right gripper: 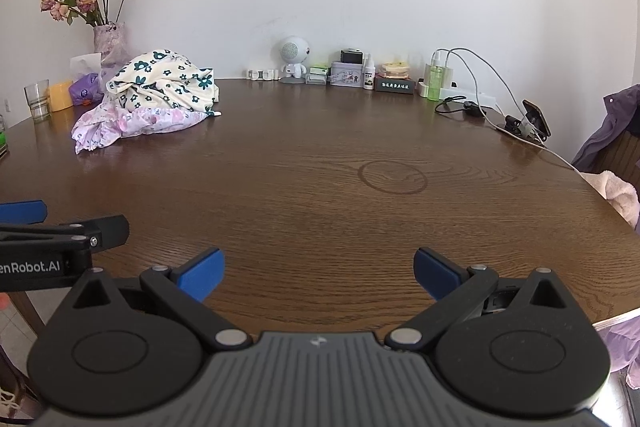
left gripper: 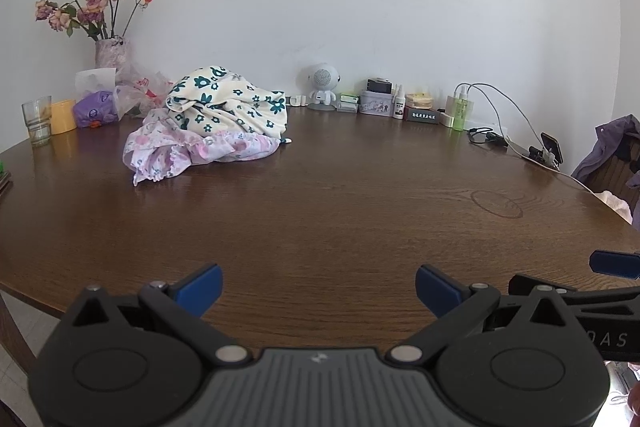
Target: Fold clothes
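A heap of clothes lies at the far left of the round brown table [left gripper: 320, 211]: a cream garment with dark green flowers [left gripper: 228, 103] on top of a pale pink floral garment [left gripper: 188, 151]. The cream garment [right gripper: 164, 83] and the pink garment [right gripper: 136, 125] also show in the right wrist view. My left gripper [left gripper: 318, 289] is open and empty over the near table edge, far from the heap. My right gripper [right gripper: 319, 273] is open and empty beside it, to its right.
A vase of dried roses [left gripper: 110, 55], a glass [left gripper: 37, 121], a yellow cup [left gripper: 63, 115] and bags stand at the back left. A white robot figure [left gripper: 322, 87], small boxes, bottles and charger cables [left gripper: 504, 131] line the back. A chair with purple clothing [right gripper: 612, 131] is at the right.
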`<state>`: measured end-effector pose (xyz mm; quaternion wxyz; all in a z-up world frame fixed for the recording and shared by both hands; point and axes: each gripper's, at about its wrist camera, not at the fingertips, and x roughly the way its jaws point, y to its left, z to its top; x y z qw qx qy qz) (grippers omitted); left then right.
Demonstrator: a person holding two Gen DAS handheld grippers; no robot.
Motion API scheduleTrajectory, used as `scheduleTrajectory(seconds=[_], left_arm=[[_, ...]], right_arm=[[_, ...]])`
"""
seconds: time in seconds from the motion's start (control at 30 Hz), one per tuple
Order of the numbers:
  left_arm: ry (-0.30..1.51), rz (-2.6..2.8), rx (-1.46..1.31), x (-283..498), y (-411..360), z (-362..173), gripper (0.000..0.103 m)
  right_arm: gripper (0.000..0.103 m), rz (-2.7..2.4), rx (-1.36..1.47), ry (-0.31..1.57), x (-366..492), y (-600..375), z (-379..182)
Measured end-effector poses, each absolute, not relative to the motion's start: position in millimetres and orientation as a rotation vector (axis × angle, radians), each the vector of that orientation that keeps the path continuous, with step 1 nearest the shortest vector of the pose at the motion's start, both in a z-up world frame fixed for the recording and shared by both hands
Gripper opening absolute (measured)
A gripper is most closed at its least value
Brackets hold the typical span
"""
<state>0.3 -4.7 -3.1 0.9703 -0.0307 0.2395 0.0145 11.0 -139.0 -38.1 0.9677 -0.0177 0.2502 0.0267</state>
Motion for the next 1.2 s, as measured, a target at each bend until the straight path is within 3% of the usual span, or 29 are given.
scheduleTrajectory(seconds=[1.2], left_arm=[[0.493, 0.032, -0.046, -0.8, -5.2, -5.7, 0.103]], right_arm=[[0.103, 0.085, 0.034, 0.512, 13.7, -147.5, -40.5]])
